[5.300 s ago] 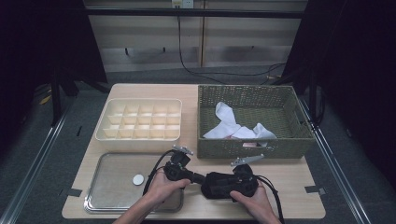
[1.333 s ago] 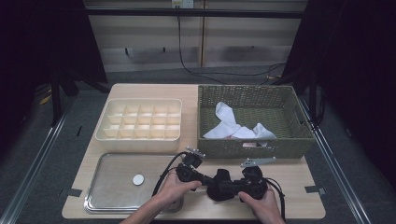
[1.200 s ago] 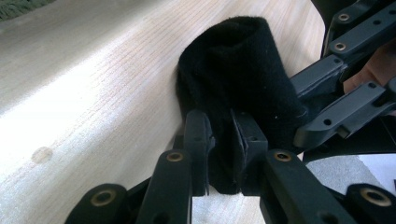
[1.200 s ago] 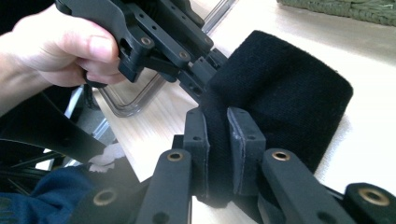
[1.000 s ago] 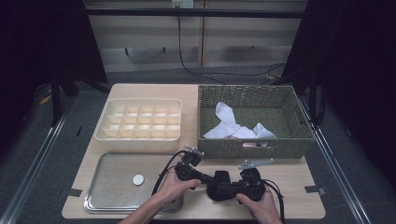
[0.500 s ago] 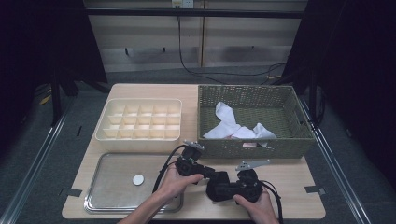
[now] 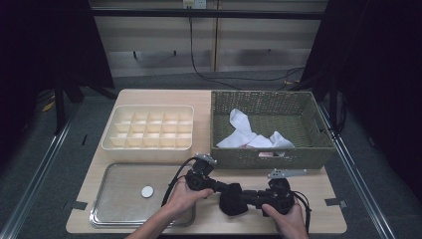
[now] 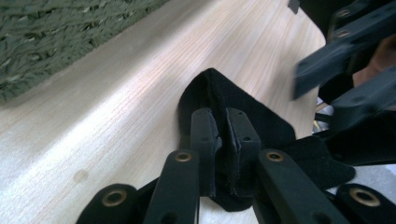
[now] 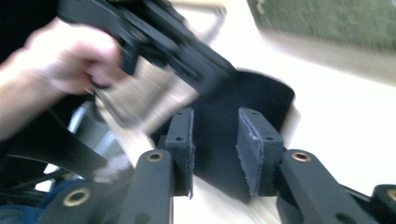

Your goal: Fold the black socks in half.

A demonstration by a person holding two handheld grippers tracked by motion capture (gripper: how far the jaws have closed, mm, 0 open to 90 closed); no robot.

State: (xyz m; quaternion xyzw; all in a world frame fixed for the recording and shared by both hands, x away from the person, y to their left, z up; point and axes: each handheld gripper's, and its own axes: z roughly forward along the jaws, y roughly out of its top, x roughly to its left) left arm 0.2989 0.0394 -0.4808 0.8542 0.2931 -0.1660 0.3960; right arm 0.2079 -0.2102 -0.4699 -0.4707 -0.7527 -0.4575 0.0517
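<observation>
Black cloth [image 7: 230, 198], bunched, crosswise between tongs

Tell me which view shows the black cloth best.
The left gripper view: the black cloth is sharp, pinched in the left claw. The right gripper view blurs it; the high view shows a small dark lump.

dim room, pale panelled back wall [image 7: 164, 55] with cables, grey floor [image 7: 45, 149], wooden table [image 7: 328, 194]

Black cloth [image 7: 232, 198], bunched on the table's near edge [image 7: 318, 226], before the basket [image 7: 268, 158].
</observation>
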